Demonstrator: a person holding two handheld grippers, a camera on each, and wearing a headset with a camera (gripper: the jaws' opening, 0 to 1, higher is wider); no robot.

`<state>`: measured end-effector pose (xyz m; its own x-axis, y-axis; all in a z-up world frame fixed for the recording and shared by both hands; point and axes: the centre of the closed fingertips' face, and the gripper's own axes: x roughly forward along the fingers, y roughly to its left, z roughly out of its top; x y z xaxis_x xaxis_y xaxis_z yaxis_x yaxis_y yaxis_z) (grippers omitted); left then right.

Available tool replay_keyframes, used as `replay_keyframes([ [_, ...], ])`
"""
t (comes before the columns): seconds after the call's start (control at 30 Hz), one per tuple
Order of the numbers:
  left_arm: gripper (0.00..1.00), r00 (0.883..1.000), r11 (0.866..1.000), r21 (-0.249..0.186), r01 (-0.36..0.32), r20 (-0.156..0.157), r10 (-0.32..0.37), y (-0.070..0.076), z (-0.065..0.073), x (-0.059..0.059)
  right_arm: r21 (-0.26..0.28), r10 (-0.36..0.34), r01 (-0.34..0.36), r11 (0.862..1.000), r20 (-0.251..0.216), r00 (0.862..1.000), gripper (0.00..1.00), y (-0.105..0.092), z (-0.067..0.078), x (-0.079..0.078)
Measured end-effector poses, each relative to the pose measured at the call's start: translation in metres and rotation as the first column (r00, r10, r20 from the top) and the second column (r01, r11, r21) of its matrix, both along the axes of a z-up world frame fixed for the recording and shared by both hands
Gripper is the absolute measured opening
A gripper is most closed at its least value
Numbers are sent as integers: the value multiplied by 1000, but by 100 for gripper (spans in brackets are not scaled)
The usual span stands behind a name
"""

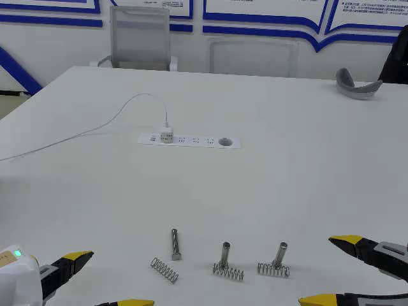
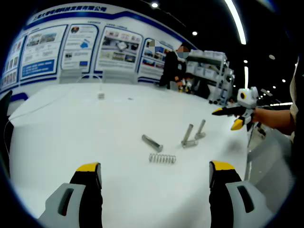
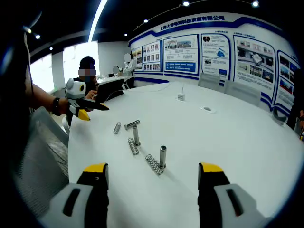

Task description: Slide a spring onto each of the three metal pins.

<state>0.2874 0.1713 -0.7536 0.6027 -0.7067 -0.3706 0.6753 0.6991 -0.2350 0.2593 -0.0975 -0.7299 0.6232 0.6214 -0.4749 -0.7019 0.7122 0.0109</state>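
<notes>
Three metal pins sit near the table's front edge. The left pin (image 1: 173, 244) (image 2: 152, 141) (image 3: 132, 124) lies on its side. The middle pin (image 1: 224, 253) (image 3: 136, 135) and the right pin (image 1: 280, 253) (image 3: 163, 156) stand upright. A loose spring lies on the table by each: left spring (image 1: 164, 269) (image 2: 162, 158), middle spring (image 1: 228, 272) (image 3: 132, 146), right spring (image 1: 273, 270) (image 3: 154, 164). My left gripper (image 1: 105, 280) (image 2: 154, 167) is open at the bottom left, holding nothing. My right gripper (image 1: 330, 269) (image 3: 153, 168) is open at the bottom right, also holding nothing.
A white power strip (image 1: 189, 140) with a plugged charger (image 1: 167, 134) and its cable lies mid-table. A grey curved object (image 1: 357, 85) rests at the far right. Chairs (image 1: 139, 37) stand behind the table. People stand in the background.
</notes>
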Motion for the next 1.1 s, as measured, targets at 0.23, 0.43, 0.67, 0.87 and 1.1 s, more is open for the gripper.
replay_keyframes([
  [0.23, 95, 1000, 1000, 3, 2, 2, -2, 0, -1, 1, -1, -3, 3, 1000, -1, 1000, 79, 0, -1, -1],
  [0.43, 95, 1000, 1000, -1, 2, 2, -2, -1, 0, 1, 3, -8, 8, 1000, -3, 1000, 79, 1, -1, -2],
  [0.67, 94, 1000, 1000, -9, 4, 6, -4, -3, 2, 2, 5, -10, 10, 1000, -7, 1000, 79, 2, -2, -3],
  [0.87, 93, 1000, 1000, -10, 9, 7, -9, -5, 2, 2, 6, -13, 13, 1000, -11, 1000, 79, 3, -3, -5],
  [1.1, 93, 1000, 1000, -6, 11, 9, -11, -6, 4, 4, 2, -12, 12, 1000, -13, 1000, 79, 4, -4, -6],
])
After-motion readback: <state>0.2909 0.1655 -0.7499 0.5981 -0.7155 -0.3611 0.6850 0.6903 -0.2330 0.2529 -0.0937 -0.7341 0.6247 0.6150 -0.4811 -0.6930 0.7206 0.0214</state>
